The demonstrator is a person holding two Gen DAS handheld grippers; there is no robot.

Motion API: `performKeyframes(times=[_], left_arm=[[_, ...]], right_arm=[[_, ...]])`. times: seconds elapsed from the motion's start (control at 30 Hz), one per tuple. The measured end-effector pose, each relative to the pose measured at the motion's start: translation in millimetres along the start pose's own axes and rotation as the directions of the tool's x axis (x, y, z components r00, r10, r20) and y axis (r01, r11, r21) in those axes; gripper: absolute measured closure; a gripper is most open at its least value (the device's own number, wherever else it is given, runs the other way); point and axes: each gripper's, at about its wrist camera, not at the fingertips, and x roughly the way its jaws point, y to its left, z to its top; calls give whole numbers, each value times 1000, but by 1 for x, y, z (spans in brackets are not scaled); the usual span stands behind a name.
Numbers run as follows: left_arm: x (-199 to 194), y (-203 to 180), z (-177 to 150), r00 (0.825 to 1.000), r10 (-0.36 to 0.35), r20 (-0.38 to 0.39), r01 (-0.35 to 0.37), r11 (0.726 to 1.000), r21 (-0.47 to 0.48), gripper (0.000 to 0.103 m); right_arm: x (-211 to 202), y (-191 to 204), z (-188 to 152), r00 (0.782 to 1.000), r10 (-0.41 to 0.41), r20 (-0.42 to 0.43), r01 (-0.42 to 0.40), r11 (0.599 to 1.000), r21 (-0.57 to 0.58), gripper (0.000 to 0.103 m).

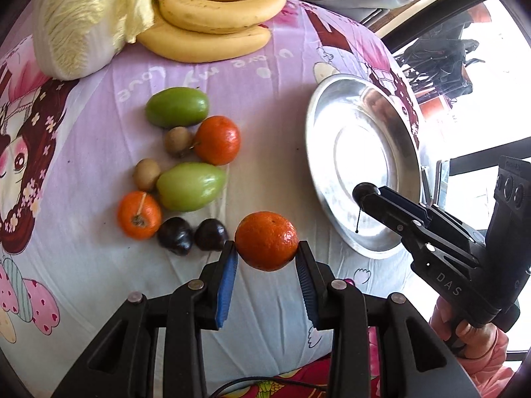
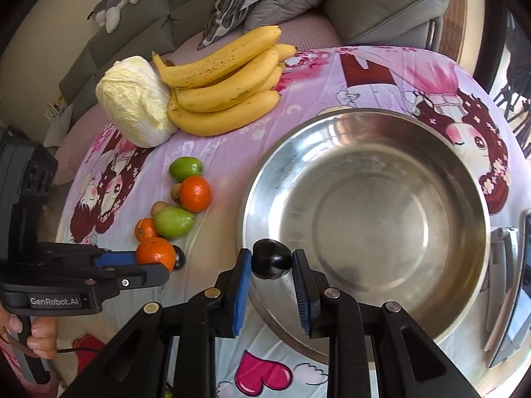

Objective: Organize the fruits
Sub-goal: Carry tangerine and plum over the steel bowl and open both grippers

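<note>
The left gripper [image 1: 266,254] clamps a dimpled round orange [image 1: 266,240] above the printed cloth [image 1: 272,99], while the right gripper [image 2: 271,260] pinches a glossy dark plum [image 2: 271,263] over the steel bowl's [image 2: 464,179] near-left rim.

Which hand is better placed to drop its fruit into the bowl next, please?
Right: its tongs grip a dark fruit at the bowl rim, while the left tongs hold a tangerine beside it.
</note>
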Motion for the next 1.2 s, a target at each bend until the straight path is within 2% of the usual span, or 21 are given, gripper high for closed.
performKeyframes(times=[0.13, 0.37, 0.57, 0.7, 0.8, 0.87, 0.97, 1.07, 1.13, 1.17, 1.2], left_arm=[[13, -37, 12, 1000, -17, -14, 17, 998, 53, 66], [33, -85, 29, 999, -22, -41, 27, 991, 131, 66], [50, -94, 34, 997, 8, -72, 2, 991, 133, 66], [50, -102, 35, 998, 20, -64, -10, 989, 147, 65], [51, -102, 35, 998, 25, -55, -18, 991, 132, 61], [48, -96, 34, 998, 37, -49, -31, 992, 122, 54], [44, -83, 31, 997, 61, -45, -56, 993, 104, 48], [39, -67, 27, 995, 94, -41, -90, 993, 80, 46], [32, -56, 24, 995, 99, -32, -97, 993, 61, 41], [30, -50, 22, 995, 100, -29, -99, 994, 48, 32], [27, -44, 21, 995, 101, -23, -101, 994, 35, 28]], right_arm=[[-2, -31, -12, 999, -47, -27, 48, 998, 40, 76], [-4, -61, -24, 996, -76, -48, 80, 993, 90, 76], [-3, -67, -29, 996, -72, -60, 78, 993, 90, 75], [-4, -66, -30, 995, -76, -61, 82, 992, 92, 75], [-4, -62, -30, 995, -75, -70, 82, 993, 89, 75], [-5, -61, -30, 994, -81, -73, 88, 992, 86, 74], [-6, -58, -29, 993, -90, -77, 96, 992, 85, 74], [-7, -54, -28, 991, -101, -85, 108, 991, 78, 73], [-7, -50, -27, 990, -106, -89, 112, 991, 72, 66], [-8, -47, -27, 990, -109, -88, 115, 991, 67, 63], [-9, -44, -26, 990, -113, -86, 118, 991, 61, 55]])
